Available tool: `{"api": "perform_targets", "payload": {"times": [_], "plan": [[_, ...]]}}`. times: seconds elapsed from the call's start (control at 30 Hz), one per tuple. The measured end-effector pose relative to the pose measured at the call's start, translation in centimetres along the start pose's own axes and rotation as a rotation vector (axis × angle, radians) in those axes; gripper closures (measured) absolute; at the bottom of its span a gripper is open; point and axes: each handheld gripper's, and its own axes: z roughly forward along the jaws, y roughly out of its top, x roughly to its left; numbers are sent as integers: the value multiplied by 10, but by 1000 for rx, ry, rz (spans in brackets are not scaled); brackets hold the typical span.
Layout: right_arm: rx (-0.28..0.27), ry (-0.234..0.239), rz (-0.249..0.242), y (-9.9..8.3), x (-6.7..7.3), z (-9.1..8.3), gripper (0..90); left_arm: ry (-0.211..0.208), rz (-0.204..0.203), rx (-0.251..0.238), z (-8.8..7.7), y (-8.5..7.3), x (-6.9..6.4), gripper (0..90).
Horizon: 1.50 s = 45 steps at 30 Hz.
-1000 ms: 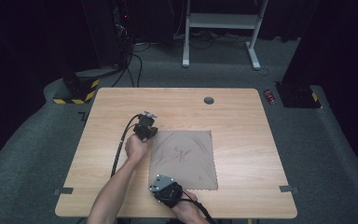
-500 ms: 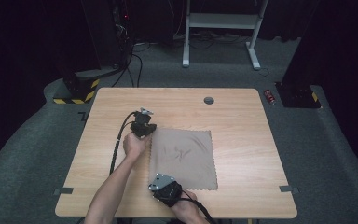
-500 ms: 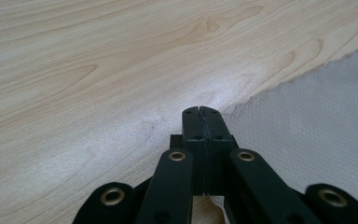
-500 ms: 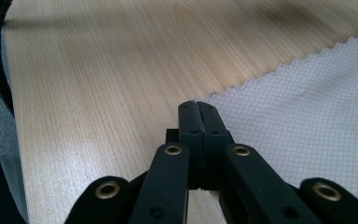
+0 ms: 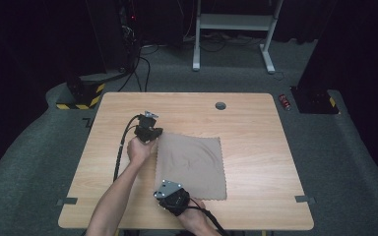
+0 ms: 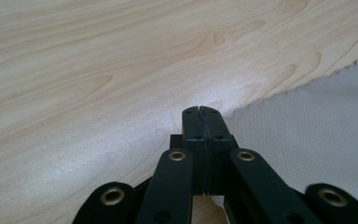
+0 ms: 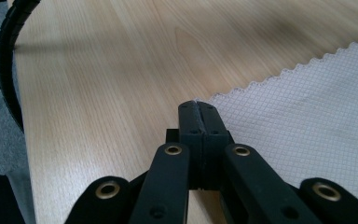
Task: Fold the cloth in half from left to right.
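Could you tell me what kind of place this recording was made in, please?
Probably a lab or recording studio: a lone wooden table on grey carpet, dark curtained surroundings, cabled equipment behind, and hazard-striped stand bases.

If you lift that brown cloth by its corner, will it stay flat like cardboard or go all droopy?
Probably droopy: the cloth lies thin on the table with soft creases near its middle. It likely weighs little, given the fine mesh weave. Pushed, it would probably bunch up rather than slide whole.

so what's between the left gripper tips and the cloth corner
Nothing: in the left gripper view the shut left gripper sits right at the cloth edge, no gap visible.
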Motion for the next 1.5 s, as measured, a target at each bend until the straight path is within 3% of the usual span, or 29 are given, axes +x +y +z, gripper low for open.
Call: {"api": "perform_targets", "payload": {"times": [0.17, 0.47, 0.73, 0.87, 1.07, 1.5], "plan": [[-16, 15, 8, 9, -2, -1, 900, 8, -3, -5, -5, 2, 4, 900], [-61, 53, 3, 32, 2, 0, 900, 33, -27, -4, -24, -2, 26, 900], [-85, 79, 10, 37, 7, 3, 900, 49, -31, -1, -39, -6, 37, 900], [-86, 64, 20, 30, 5, 1, 900, 37, -32, -4, -32, -3, 29, 900], [-74, 40, 47, 11, -3, -5, 900, 13, -9, -3, -11, 2, 7, 900], [-69, -20, 112, -23, -16, -26, 900, -39, 35, -1, 10, 17, -26, 900]]}}
